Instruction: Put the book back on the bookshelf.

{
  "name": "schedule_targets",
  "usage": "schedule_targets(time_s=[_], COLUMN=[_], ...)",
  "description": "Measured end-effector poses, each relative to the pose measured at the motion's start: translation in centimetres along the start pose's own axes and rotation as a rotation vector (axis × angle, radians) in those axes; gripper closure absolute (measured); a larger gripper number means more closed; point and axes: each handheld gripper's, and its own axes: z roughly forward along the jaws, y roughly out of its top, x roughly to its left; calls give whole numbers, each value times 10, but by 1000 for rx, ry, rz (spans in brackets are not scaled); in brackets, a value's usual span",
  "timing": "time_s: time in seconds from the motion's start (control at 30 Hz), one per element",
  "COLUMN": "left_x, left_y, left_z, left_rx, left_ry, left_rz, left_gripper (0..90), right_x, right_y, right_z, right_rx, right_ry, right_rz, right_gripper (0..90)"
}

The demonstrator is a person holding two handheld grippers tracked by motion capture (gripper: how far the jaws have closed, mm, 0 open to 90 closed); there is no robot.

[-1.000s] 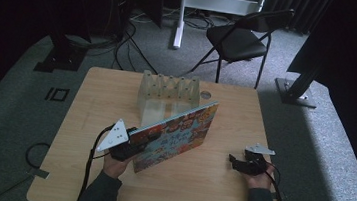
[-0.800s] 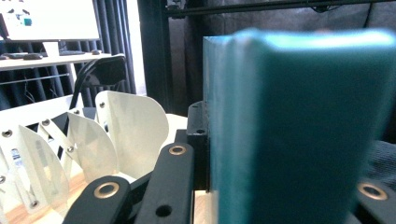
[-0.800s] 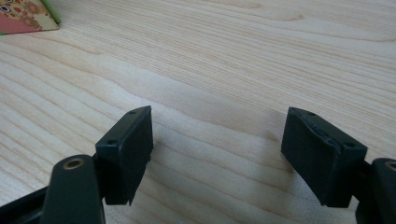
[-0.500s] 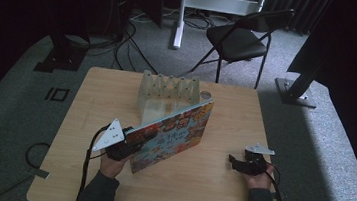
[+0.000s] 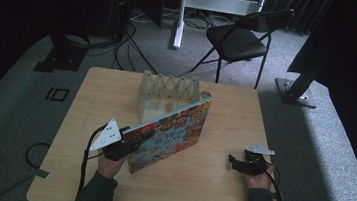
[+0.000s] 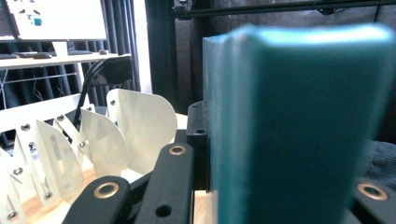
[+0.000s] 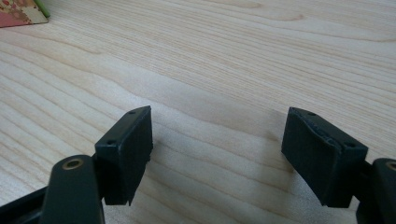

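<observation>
A picture book (image 5: 170,132) with a bright, busy cover stands tilted on the wooden table (image 5: 217,195), its far corner up near the rack. My left gripper (image 5: 129,143) is shut on the book's lower left end. In the left gripper view the book's teal edge (image 6: 299,121) sits clamped between the black jaws. My right gripper (image 5: 234,161) rests low over the table at the right, apart from the book. Its jaws stand open with bare wood between them (image 7: 217,156).
A translucent white rack (image 5: 167,92) with several upright dividers stands at the back middle of the table, just behind the book; its fins (image 6: 130,126) show close by. A black folding chair (image 5: 238,39) stands on the carpet beyond the table. A book corner (image 7: 21,11) lies far left.
</observation>
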Motion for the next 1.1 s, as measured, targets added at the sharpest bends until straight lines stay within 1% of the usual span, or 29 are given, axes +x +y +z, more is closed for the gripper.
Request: schedule_targets(time_s=[0.37,1.1], left_x=[3,9], left_y=[0,-1], left_z=[-6,-18], left_rx=[5,3], left_ry=[9,42], left_rz=[-3,-12], left_gripper=[802,801], right_x=[0,0], right_y=[0,0], right_z=[0,0], right_rx=[0,0], right_ry=[0,1], right_rz=[-1,0], right_gripper=[245,246])
